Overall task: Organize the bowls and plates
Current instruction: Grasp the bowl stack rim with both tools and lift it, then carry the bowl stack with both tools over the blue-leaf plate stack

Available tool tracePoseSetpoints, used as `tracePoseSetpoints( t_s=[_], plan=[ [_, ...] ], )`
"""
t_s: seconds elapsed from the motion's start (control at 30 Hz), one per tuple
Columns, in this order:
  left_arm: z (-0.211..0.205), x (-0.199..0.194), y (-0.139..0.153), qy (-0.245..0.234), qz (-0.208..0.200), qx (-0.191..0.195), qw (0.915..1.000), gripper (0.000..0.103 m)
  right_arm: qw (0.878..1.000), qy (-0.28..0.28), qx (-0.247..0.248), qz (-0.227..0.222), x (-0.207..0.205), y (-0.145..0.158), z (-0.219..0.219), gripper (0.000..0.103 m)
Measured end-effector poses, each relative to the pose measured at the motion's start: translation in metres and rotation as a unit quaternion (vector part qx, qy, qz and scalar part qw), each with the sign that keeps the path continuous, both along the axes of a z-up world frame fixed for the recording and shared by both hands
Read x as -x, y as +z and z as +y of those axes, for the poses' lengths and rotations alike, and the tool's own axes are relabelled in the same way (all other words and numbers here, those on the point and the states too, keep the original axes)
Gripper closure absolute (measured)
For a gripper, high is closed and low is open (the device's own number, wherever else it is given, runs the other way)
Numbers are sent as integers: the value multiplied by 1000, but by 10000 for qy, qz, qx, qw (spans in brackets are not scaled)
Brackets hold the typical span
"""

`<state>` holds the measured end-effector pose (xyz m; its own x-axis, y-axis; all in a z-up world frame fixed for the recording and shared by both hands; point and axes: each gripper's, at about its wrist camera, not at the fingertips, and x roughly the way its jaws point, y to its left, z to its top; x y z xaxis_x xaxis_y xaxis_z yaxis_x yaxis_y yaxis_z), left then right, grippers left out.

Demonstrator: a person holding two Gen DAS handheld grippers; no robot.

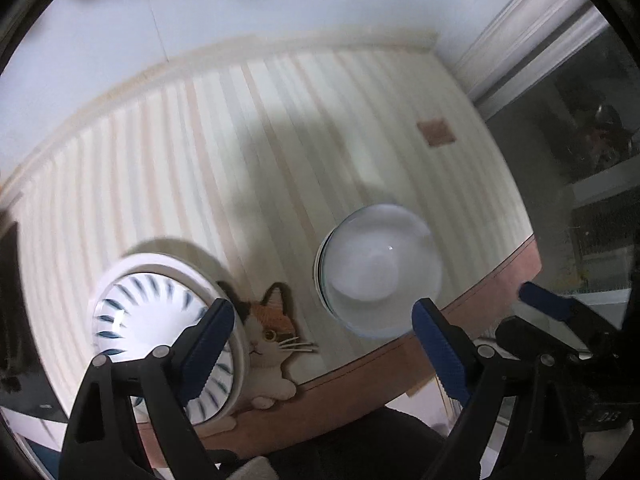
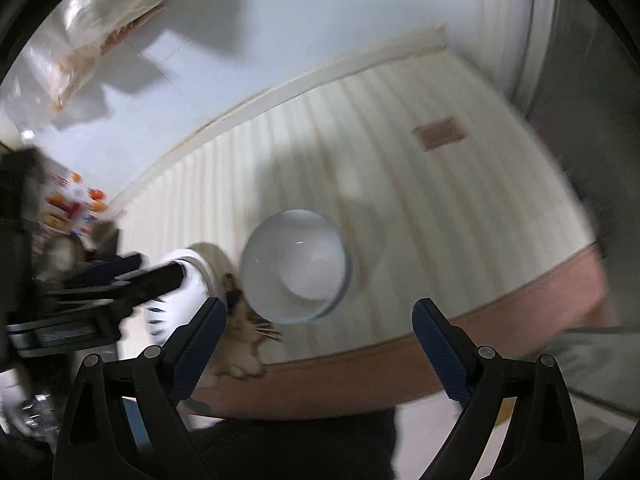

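Clear glass bowl (image 1: 378, 270) sits upright on the striped cloth (image 1: 248, 128) covering the counter (image 1: 360, 376), near the front edge, right of centre in the left wrist view. Nothing visible inside it; walls transparent, pale round base showing through, small highlight on the inner wall. Same bowl in the right wrist view (image 2: 296, 266), also looks empty, image blurred.

Second piece: white bowl with dark blue leaf strokes (image 1: 160, 332) radiating around its inner wall, sitting in or on a plain white plate (image 1: 192, 270) whose rim shows behind it. No contents visible. It is left of the glass bowl, well apart from it, at the front edge of the counter. A cat-shaped mat (image 1: 268, 340), calico face and white paws, lies between the two and is partly under the patterned bowl and plate.

Left claw (image 1: 324, 332): jaws spread wide, holding nothing. Its left finger (image 1: 208, 348) overlaps the patterned bowl in the view; contact cannot be told. Right finger sits just in front of the glass bowl's near rim.

Right claw (image 2: 320, 336): jaws spread wide, gripping nothing, hovering in front of the glass bowl. The left claw's tool body crosses the left side of that view, over the patterned bowl (image 2: 180, 300).

Small brown square patch (image 1: 436, 132) on the cloth farther back. White wall (image 1: 100, 40) behind the counter.
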<state>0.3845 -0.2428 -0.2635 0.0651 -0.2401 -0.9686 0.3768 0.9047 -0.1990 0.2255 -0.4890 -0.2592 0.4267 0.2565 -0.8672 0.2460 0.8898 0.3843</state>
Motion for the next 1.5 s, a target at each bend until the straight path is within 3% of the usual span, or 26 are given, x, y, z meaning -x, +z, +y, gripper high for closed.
tracePoseSetpoints(
  t_s=[0.1,0.23,0.33,0.47,0.57,0.73,0.9,1.5],
  plan=[
    [-5,-17,-32,23,358,-73,9993,12,9968,2,-797,-35,-15,-39,-14,7],
    [-8,-35,-69,200,960,185,9950,12,9873,-84,-1579,167,-33,-99,-27,7],
    [-13,-44,-92,285,1351,392,9896,13,9841,-3,-1761,245,-41,-128,-30,7],
    [-22,-51,-114,279,1708,593,9831,30,9761,202,-2145,283,-53,-158,-30,7],
    [-31,-51,-123,173,1869,690,9798,44,9707,323,-2363,285,-64,-173,-29,17],
    [-38,-50,-126,81,1801,641,9815,48,9686,446,-2390,526,-83,-191,-23,27],
    [-36,-46,-125,68,1653,713,9836,48,9649,353,-2519,655,-90,-205,-28,48],
    [-25,-33,-113,372,1437,385,9882,48,9607,484,-2577,911,-107,-209,-14,51]
  ],
)
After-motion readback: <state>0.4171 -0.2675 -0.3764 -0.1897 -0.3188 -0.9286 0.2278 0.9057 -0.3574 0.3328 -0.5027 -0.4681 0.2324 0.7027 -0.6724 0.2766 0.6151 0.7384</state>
